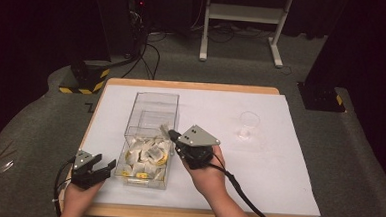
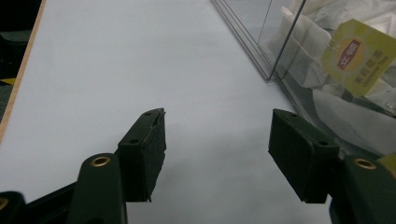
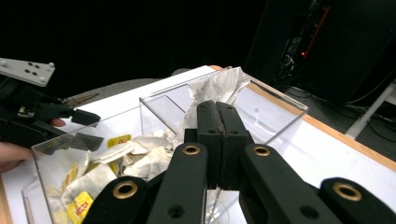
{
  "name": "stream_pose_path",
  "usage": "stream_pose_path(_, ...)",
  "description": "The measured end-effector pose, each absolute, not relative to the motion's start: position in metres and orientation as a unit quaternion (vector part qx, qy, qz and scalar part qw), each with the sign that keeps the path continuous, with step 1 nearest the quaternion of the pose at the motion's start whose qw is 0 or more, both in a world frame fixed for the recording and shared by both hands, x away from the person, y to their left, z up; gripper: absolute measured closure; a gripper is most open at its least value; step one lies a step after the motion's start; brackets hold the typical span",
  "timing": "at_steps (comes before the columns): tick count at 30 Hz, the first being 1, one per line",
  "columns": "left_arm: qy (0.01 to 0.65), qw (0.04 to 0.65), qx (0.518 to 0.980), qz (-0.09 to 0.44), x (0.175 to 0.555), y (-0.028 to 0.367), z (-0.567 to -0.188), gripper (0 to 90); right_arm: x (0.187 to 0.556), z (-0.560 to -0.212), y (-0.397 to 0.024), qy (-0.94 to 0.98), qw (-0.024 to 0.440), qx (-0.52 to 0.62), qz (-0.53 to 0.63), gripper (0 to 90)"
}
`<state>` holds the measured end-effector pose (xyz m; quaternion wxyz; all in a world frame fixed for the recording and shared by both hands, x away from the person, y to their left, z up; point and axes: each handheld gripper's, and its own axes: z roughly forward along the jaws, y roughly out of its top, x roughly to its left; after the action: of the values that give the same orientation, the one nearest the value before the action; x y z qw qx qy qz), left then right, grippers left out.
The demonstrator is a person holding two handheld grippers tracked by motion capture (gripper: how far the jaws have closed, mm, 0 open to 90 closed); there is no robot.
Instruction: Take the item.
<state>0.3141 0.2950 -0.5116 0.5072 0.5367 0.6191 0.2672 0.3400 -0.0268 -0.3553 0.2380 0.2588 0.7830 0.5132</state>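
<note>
- Lower left of the high view: the left claw sits on the white table just beside the clear box, its jaws standing apart with nothing between them. Its own view shows bare table in the gap and the box wall at the upper right.
- Near the middle of the high view: the right claw is pinched together on 1 tea bag, holding it above the box's rim. In the right gripper view the crumpled paper sticks out past the tips at upper centre.
- The bag looks very light, soft and easily torn; I'd judge a pinch on the paper body, as here, steadier than one on the yellow tag or its string.
- Below it, more tea bags fill the near compartment; the far one looks empty.
- Farther off, right of centre: 1 clear cup stands well apart.
</note>
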Motion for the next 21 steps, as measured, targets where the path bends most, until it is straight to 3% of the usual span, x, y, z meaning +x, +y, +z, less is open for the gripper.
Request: stream_pose_path(21,0.615,0.508,0.539,0.27,0.313,0.295,-0.512,36.6,0.356,-0.362,-0.066,0.775,0.267,0.294,0.492,89.7)
